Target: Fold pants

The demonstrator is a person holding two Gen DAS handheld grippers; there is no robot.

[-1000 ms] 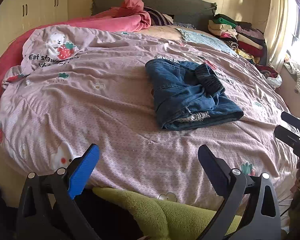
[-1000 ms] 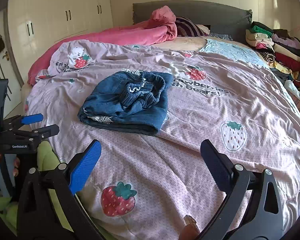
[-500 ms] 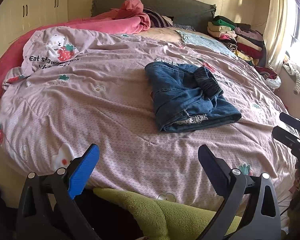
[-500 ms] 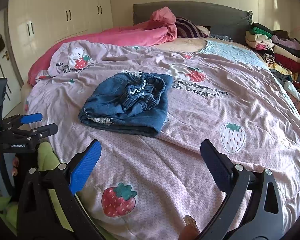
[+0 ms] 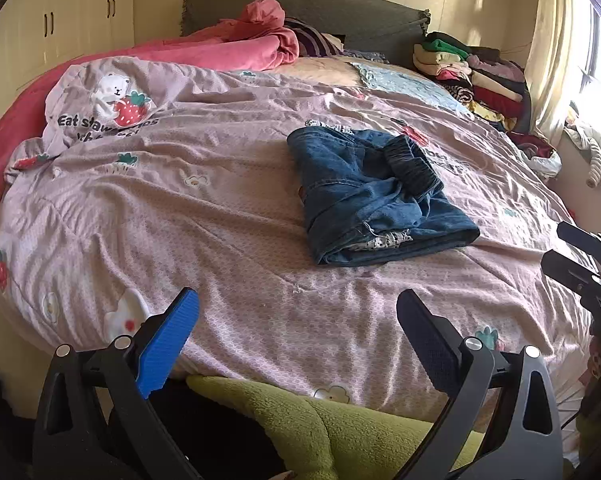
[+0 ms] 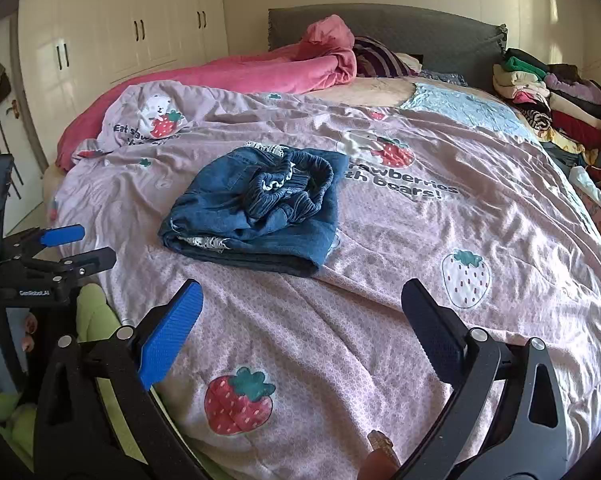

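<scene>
Little is seen to have shifted beyond slight camera drift: both the left gripper [image 5: 296, 332] and right gripper [image 6: 300, 320] are held spread and empty, while the soft, floppy denim pants [image 6: 256, 208], bundled at twelve o'clock on the bedspread [image 6: 380, 312], would best be pinched at the folded edge.

- The folded pants [image 5: 374, 196] lie on the pink strawberry quilt [image 5: 204, 200] of the bed, dark waistband bunched on top (a bit of patterned lining shows at the near edge).
- The left tool [image 5: 298, 332] hangs low in front of the pants, well apart from them, its jaws spread wide and holding nothing.
- The right tool [image 5: 580, 256] shows at the frame edge, to the right of the pants.
- Behind the pants: a pink blanket [image 5: 220, 50] and a stack of folded clothes [image 5: 468, 76].
- A green fleece garment [image 5: 320, 424] sits below the left tool.
</scene>
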